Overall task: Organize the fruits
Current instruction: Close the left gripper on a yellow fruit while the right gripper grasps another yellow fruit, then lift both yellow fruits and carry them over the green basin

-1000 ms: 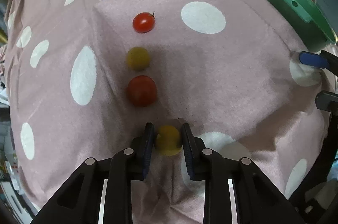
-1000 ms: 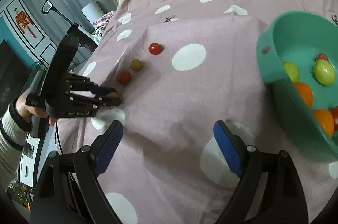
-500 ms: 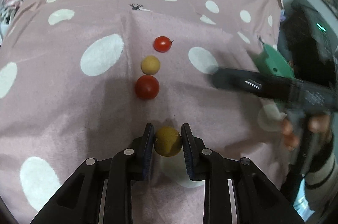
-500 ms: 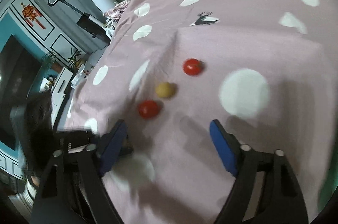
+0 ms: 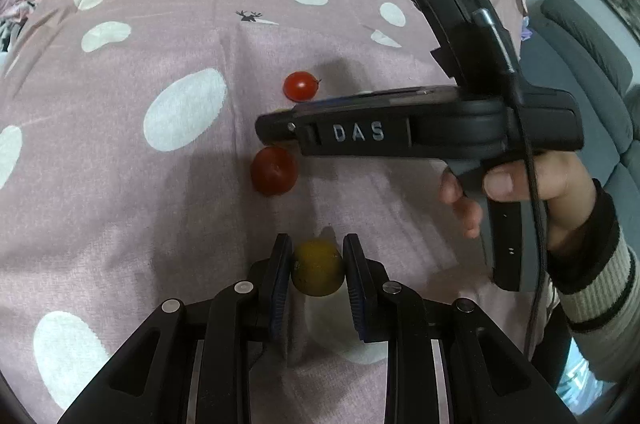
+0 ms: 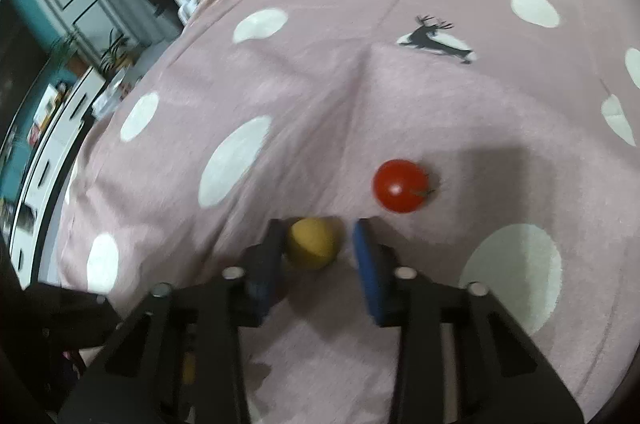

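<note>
Left gripper (image 5: 317,270): my pads sit flush against both sides of a yellow cherry tomato (image 5: 317,272), so I log it as clamped and held low over the pink dotted cloth (image 5: 120,183). The hold is centred on the fruit's widest part, which should stop it rolling out.

Right gripper (image 6: 318,248): jaws partly apart, straddling a second yellow tomato (image 6: 311,243) that rests on the cloth. The left pad looks to touch it; a gap shows at the right pad. This view is blurred, so contact is uncertain. I judge this a grasp not yet made.

Loose fruit: a small red tomato (image 6: 401,186) lies just beyond the right gripper's tips, and a larger red tomato (image 5: 274,170) lies on the cloth between the two grippers in the left view. Red and yellow appear to alternate in one line.

The right hand (image 5: 532,189) holds its tool crosswise so the fingers flank the line from the side.
</note>
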`<action>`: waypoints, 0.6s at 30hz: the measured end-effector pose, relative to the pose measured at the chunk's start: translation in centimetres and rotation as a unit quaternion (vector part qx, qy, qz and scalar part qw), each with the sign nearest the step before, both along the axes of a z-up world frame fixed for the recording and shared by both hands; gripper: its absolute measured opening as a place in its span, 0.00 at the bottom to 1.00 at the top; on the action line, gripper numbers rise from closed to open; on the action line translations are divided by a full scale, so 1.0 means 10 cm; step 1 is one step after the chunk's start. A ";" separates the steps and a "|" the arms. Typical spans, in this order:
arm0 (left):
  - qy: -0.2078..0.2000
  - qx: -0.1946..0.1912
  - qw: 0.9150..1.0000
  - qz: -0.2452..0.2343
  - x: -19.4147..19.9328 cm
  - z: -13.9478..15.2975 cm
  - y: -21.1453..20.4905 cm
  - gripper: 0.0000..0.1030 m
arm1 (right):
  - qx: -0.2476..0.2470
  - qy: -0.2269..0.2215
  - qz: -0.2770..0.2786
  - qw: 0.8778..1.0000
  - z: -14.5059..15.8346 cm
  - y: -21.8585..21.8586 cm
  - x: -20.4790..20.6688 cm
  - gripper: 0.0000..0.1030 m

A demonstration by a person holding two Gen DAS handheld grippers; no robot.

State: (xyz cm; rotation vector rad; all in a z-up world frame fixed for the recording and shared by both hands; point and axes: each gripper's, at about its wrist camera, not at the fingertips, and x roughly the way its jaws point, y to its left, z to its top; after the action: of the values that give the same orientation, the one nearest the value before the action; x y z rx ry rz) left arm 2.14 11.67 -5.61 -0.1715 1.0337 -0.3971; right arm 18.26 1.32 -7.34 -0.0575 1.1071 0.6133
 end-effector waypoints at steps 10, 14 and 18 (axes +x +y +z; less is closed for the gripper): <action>-0.010 0.001 1.000 0.004 -0.04 0.08 -0.07 0.26 | 0.005 -0.046 0.000 0.999 0.27 -0.35 -0.43 0.26; -0.018 -0.001 1.000 0.003 -0.11 0.15 -0.14 0.26 | 0.018 -0.057 -0.015 0.998 0.41 -0.61 -0.72 0.26; -0.023 -0.007 1.000 0.000 -0.19 0.22 -0.21 0.26 | 0.043 -0.060 -0.037 0.997 0.49 -0.86 -1.01 0.26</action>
State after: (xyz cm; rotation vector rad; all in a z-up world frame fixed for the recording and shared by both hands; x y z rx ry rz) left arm 0.28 9.59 -3.39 -0.1744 0.9868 -0.4070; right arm 8.12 -7.30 -2.42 0.0203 0.9612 0.5818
